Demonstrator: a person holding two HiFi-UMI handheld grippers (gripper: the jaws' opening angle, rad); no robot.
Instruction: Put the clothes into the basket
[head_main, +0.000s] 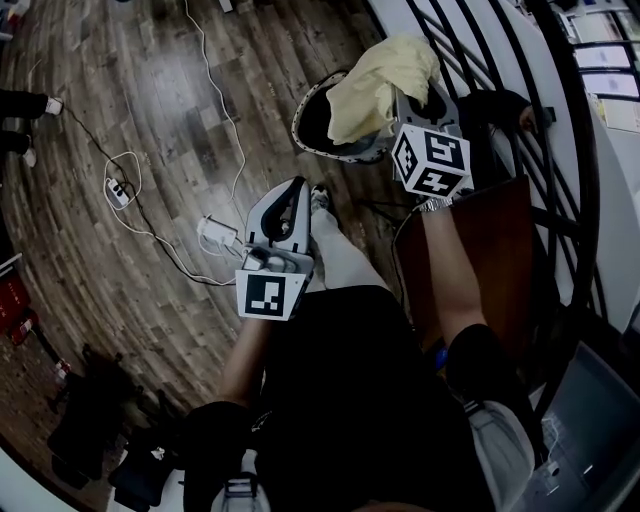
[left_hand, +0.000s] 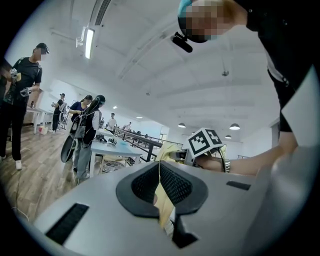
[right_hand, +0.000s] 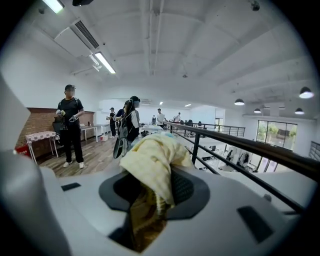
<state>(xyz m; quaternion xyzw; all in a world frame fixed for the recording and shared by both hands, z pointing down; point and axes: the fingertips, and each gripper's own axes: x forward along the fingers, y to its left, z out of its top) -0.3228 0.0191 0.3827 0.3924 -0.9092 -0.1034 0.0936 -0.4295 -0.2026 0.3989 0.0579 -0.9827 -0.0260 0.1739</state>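
Note:
A pale yellow cloth (head_main: 385, 75) hangs bunched from my right gripper (head_main: 408, 105), whose jaws are shut on it. The cloth (right_hand: 152, 155) spills over both pads of this gripper (right_hand: 155, 180). Its lower end droops over a round dark basket (head_main: 335, 152) with a light patterned rim, standing on the floor. My left gripper (head_main: 302, 186) is held nearer to me, pointing at the basket, and no cloth reaches it in the head view. The jaws of the left gripper (left_hand: 159, 165) stand together. Only a hairline slit shows yellow, in line with the cloth (left_hand: 167, 150) beyond.
A white cable with a power strip (head_main: 118, 188) and an adapter (head_main: 215, 235) trails over the wood floor at left. A black railing (head_main: 560, 150) and a brown panel (head_main: 480, 250) close off the right. People (right_hand: 70, 125) stand by tables (left_hand: 107, 147) farther off.

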